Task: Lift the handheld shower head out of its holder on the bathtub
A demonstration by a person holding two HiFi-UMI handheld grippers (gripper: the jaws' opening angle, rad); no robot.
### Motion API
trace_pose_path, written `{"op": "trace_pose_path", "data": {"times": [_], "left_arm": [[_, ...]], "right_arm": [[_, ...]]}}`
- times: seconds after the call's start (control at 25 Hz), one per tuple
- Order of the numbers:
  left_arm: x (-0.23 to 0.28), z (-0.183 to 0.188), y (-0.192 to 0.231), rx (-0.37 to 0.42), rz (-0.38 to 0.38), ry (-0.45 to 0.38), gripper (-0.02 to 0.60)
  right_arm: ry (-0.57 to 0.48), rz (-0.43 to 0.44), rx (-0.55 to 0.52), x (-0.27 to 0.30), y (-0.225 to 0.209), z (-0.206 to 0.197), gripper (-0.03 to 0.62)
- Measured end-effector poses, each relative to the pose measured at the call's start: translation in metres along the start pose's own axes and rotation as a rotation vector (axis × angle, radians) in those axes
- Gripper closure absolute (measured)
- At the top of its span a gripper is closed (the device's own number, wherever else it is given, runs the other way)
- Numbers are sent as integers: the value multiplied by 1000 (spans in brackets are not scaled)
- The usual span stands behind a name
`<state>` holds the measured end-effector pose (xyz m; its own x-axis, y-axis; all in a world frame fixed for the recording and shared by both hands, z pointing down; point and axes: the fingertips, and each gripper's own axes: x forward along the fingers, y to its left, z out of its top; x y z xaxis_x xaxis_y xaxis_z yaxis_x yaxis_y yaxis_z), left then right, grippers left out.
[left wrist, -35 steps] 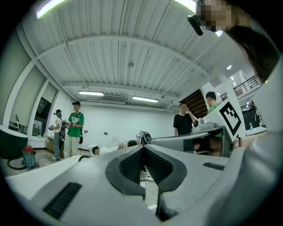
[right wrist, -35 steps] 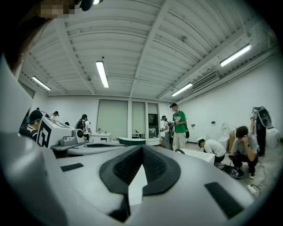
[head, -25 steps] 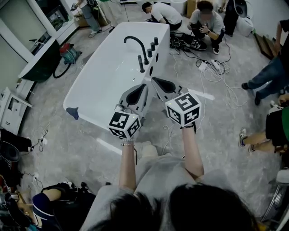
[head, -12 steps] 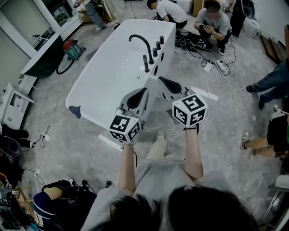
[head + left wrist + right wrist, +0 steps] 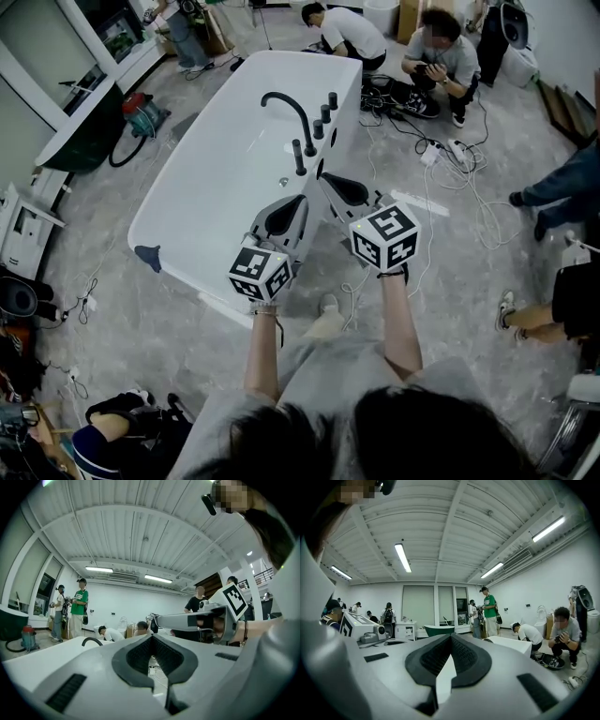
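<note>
A white bathtub stands ahead of me on the floor. A black arched faucet and a row of black knobs sit on its right rim. The handheld shower head is a thin black stick upright in its holder at the near end of that row. My left gripper hovers over the rim just short of the shower head, its jaws shut on nothing. My right gripper is beside it, outside the rim, also shut and empty. The left gripper view shows the faucet low and far ahead.
Cables and a power strip trail over the floor right of the tub. Two people crouch at the tub's far end. A dark green tub and a vacuum stand at the left. Another person's legs are at the right.
Both grippers, level and side by side, have travelled forward with the person along the tub's near right side. Their jaws have stayed shut.
</note>
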<state>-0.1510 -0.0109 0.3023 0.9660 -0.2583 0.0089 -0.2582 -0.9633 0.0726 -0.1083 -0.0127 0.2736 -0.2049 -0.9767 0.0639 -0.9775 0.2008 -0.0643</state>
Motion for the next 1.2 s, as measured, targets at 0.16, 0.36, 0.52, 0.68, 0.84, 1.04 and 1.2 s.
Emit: {"op": "trace_pose_path", "data": {"times": [0.16, 0.36, 0.52, 0.68, 0.84, 1.04, 1.2], "left_arm": [[30, 4, 26, 3, -4, -3, 575], [52, 4, 56, -17, -2, -5, 575], [64, 7, 71, -21, -1, -11, 575], [70, 5, 84, -20, -2, 0, 575], [78, 1, 93, -27, 10, 1, 575], [96, -7, 93, -23, 28, 19, 575], [109, -10, 101, -34, 78, 21, 575]], "right_arm": [[24, 17, -12, 33, -17, -3, 594], [50, 24, -22, 66, -37, -4, 594], [52, 13, -19, 81, -52, -3, 594], [47, -1, 1, 92, -61, -4, 594], [55, 5, -6, 99, -68, -8, 594], [56, 23, 10, 103, -89, -14, 594], [67, 65, 9, 111, -105, -16, 594]]}}
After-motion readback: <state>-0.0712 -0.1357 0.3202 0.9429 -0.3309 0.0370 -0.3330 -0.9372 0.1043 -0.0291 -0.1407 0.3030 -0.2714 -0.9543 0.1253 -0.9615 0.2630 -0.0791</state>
